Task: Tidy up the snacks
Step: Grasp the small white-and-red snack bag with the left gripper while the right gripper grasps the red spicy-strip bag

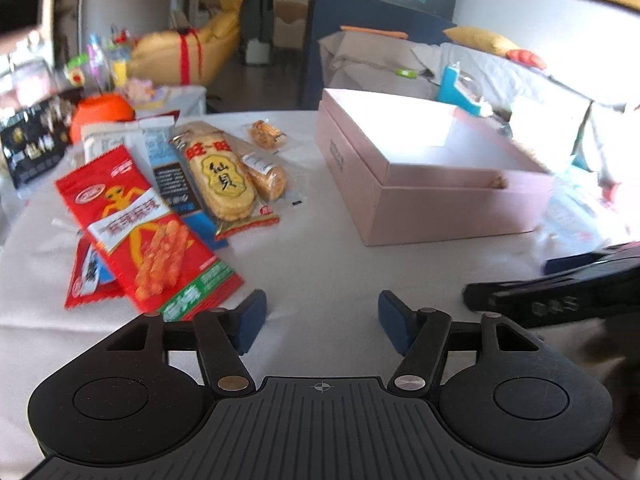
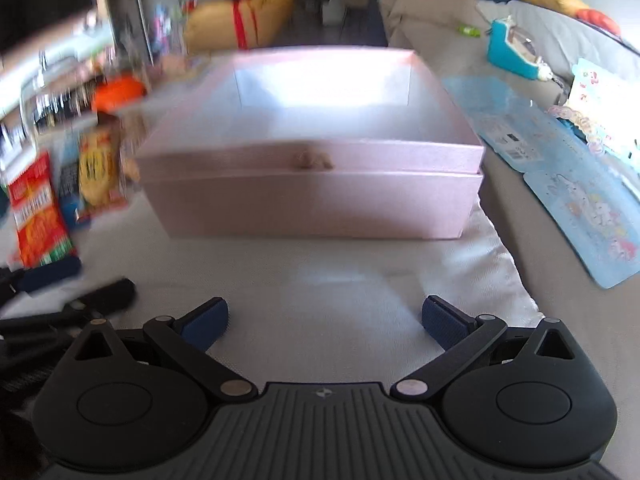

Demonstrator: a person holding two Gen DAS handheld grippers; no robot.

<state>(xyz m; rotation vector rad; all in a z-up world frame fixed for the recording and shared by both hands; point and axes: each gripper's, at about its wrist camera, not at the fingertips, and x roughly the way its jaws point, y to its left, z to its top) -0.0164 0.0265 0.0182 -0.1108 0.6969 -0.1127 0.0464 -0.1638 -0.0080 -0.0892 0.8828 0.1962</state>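
Observation:
A pink open box (image 1: 456, 208) stands on the white cloth at the right of the left wrist view, with a small snack just showing inside its near wall. Left of it lie a red snack bag (image 1: 144, 224), a rice-cracker pack (image 1: 222, 178), a blue packet (image 1: 172, 176) and a small wrapped pastry (image 1: 266, 134). My left gripper (image 1: 322, 322) is open over bare cloth, beside the red bag's corner, with nothing between its fingers. In the blurred right wrist view the pink box (image 2: 312, 196) is straight ahead; my right gripper (image 2: 324, 322) is open and empty before it.
An orange bowl (image 1: 102, 110) and a black bag (image 1: 32, 144) sit at the far left. Blue cartoon packaging (image 2: 560, 176) lies right of the box on a grey sofa. The right gripper's body (image 1: 560, 292) shows low right in the left wrist view.

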